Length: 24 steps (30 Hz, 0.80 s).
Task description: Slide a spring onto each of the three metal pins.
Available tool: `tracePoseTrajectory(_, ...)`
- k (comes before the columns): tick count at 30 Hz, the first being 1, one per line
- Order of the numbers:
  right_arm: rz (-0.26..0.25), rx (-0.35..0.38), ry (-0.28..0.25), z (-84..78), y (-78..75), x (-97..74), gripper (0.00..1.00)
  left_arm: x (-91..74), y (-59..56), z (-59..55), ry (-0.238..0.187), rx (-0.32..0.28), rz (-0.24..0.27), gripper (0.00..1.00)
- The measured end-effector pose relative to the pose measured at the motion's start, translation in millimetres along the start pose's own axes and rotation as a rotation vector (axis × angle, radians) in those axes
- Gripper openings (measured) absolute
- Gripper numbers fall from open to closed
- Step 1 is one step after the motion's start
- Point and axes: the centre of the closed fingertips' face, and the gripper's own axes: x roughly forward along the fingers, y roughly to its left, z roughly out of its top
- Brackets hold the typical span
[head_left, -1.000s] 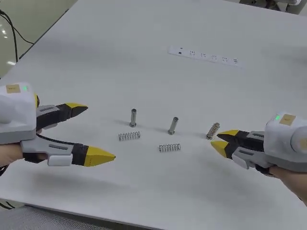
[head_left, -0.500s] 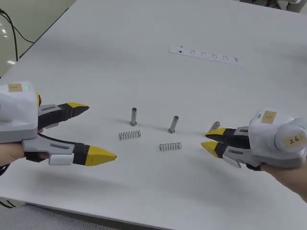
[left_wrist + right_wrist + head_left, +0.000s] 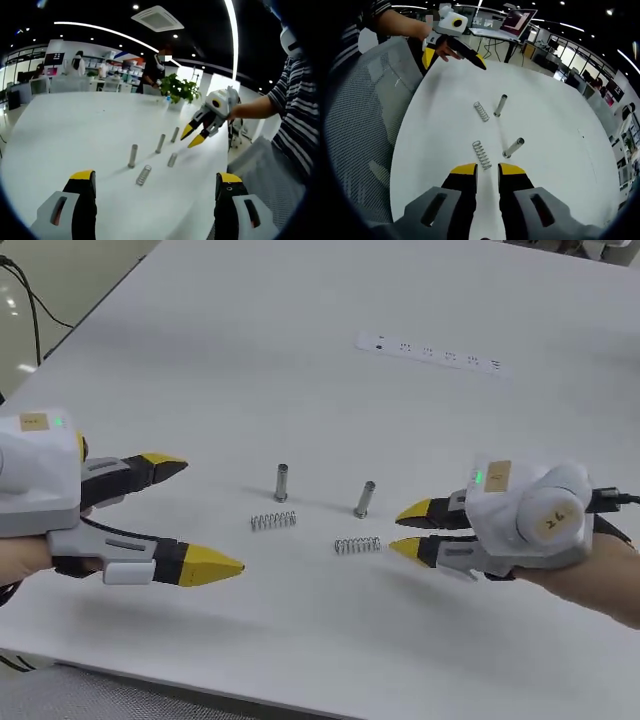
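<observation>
Currently left tool gapes wide, right tool narrow and empty beside a loose spring.

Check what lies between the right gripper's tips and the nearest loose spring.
Only bare table: in the right gripper view the spring lies just ahead of the right gripper, untouched; the head view agrees.

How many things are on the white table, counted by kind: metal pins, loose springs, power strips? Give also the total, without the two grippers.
Metal pins: 3
Loose springs: 2
Power strip: 1
Total: 6
</observation>
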Motion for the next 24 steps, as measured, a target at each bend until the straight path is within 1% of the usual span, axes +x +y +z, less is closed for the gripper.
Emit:
tracePoseTrajectory(2, 0.020, -0.051, 0.025, 1.0, 1.3, 3.5, 0.14, -0.1, -0.2, 0.4, -0.001, 0.000, -0.001, 0.97)
tracePoseTrajectory(8, 0.077, -0.144, 0.071, 3.8, 6.1, 15.1, 0.14, 0.0, -0.4, -0.7, 0.007, 0.006, 0.000, 0.96)
tracePoseTrajectory(10, 0.084, -0.170, 0.085, 3.5, 4.9, 19.5, 0.13, -0.1, -0.9, -1.0, 0.008, 0.006, -0.001, 0.96)
tracePoseTrajectory(13, 0.088, -0.183, 0.102, 2.0, 2.3, 25.3, 0.14, -0.8, -0.5, -1.8, 0.010, 0.007, 0.001, 0.96)
tracePoseTrajectory(16, 0.103, -0.188, 0.105, 1.0, 2.9, 29.8, 0.13, -1.7, 0.0, -2.3, 0.010, 0.005, 0.004, 0.96)
tracePoseTrajectory(20, 0.122, -0.193, 0.133, -7.5, 2.6, 36.0, 0.12, -2.2, 0.8, -2.3, 0.010, 0.004, 0.007, 0.96)
tracePoseTrajectory(24, 0.137, -0.194, 0.143, -11.5, 3.9, 40.1, 0.12, -1.6, 0.1, -3.0, 0.011, 0.005, 0.006, 0.96)
